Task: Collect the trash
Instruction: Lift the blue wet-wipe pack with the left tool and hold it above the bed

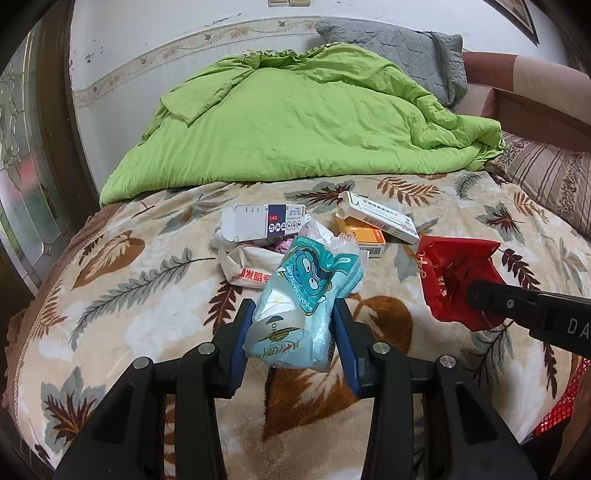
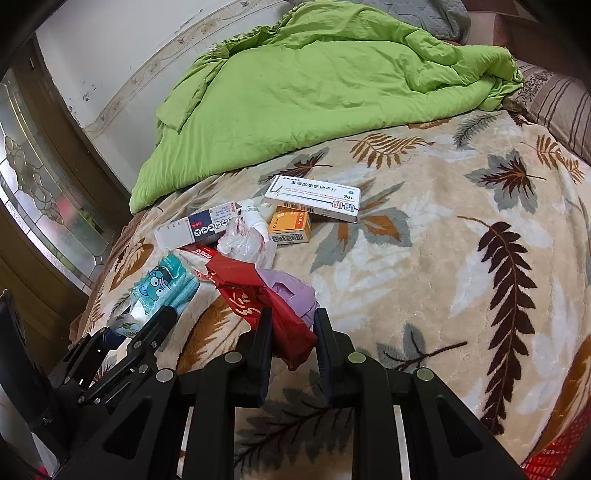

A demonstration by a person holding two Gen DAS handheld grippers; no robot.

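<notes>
Jaws of the left gripper [image 1: 291,325] clamp a pale blue tissue pack [image 1: 306,295] printed with a cartoon figure, holding it above a leaf-patterned blanket [image 1: 129,288] on a bed. To its right, the right gripper [image 2: 291,328] pinches a crumpled red bag [image 2: 273,299] in jaws drawn narrow, with a lilac plastic bag [image 2: 291,291] bunched against the red one. More trash lies in a loose heap on the blanket just beyond both grippers: a long white and navy box [image 1: 264,220], a crumpled white wrapper [image 1: 245,267] with red lettering, clear plastic film [image 2: 245,242], a small white bottle [image 2: 255,218], an orange box [image 2: 290,227] and, resting partly across it, a flat white medicine box [image 2: 317,197]. A rumpled green quilt [image 1: 295,122] covers the far half of the bed, against a white wall [image 1: 155,33], with a grey pillow [image 1: 402,48] behind it and a striped pillow [image 1: 546,177] to the right.
</notes>
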